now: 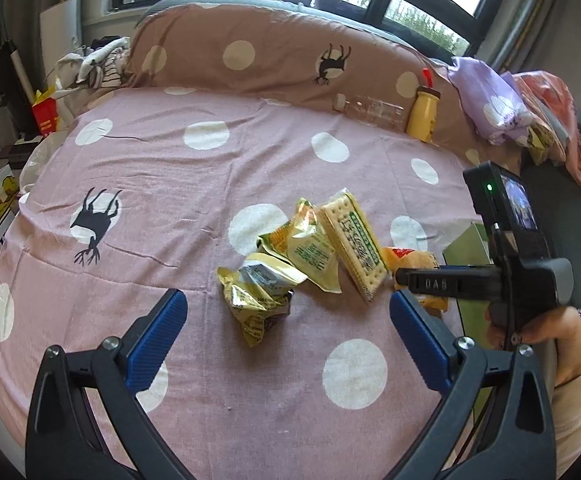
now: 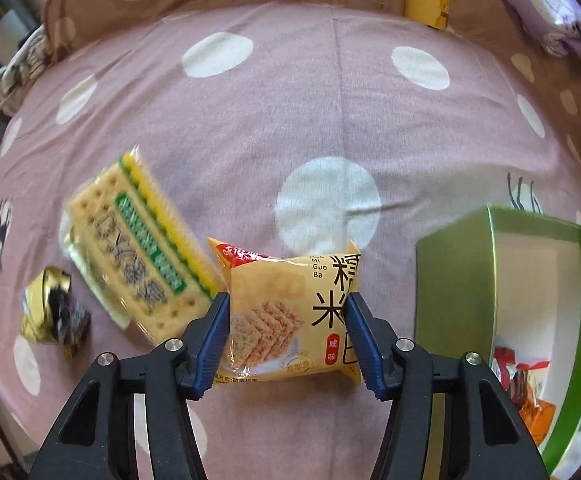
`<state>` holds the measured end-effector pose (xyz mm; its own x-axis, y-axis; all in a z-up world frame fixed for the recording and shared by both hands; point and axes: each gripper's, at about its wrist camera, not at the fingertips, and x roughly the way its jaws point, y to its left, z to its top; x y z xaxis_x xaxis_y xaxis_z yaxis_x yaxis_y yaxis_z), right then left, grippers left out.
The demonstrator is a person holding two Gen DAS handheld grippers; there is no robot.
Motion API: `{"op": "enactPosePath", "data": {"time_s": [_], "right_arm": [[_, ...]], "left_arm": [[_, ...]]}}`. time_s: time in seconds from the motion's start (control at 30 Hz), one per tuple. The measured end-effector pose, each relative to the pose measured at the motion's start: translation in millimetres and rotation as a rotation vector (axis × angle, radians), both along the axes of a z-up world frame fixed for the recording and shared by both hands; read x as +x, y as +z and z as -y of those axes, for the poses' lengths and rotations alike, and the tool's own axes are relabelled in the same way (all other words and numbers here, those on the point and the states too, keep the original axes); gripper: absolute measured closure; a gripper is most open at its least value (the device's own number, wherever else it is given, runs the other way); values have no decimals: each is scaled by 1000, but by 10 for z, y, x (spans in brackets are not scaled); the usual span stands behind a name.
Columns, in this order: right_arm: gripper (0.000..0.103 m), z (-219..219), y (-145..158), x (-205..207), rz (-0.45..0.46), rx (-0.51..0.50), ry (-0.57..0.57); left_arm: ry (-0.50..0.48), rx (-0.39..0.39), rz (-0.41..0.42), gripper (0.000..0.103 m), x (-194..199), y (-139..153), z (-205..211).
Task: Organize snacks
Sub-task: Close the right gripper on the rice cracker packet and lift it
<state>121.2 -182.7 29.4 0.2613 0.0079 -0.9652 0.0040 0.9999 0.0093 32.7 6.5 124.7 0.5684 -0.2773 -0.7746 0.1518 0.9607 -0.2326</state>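
My right gripper point(image 2: 286, 336) is shut on an orange rice-cracker packet point(image 2: 290, 312), its blue pads pressing both sides. It also shows in the left wrist view point(image 1: 414, 280) over that packet point(image 1: 406, 256). A green-labelled cracker pack point(image 2: 138, 252) lies left of it and a crumpled gold wrapper point(image 2: 54, 312) further left. A green box point(image 2: 510, 300) with white inside stands at the right and holds red and orange packets point(image 2: 526, 392). My left gripper point(image 1: 288, 320) is open and empty above several yellow snack packets point(image 1: 274, 276) and the cracker pack point(image 1: 354, 240).
The snacks lie on a pink polka-dot bedsheet point(image 1: 194, 184). A clear plastic bottle point(image 1: 370, 110) and a yellow bottle point(image 1: 424, 114) rest against the brown pillow point(image 1: 250, 44) at the back. Lilac and pink cloths point(image 1: 498, 100) are piled at the right.
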Motion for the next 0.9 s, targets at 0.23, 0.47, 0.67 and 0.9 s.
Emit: {"op": "enactPosePath", "data": {"time_s": [0.23, 0.47, 0.67, 0.9], "right_arm": [[44, -63, 34, -656, 8, 191, 88], [33, 112, 109, -822, 106, 366, 2], [31, 327, 219, -794, 179, 431, -68], [31, 452, 103, -884, 161, 574, -100]], "left_arm": [[-124, -116, -124, 2, 20, -102, 127], [-124, -95, -162, 2, 9, -163, 179], [-161, -76, -200, 3, 9, -269, 318], [-275, -86, -299, 15, -72, -512, 717]]}}
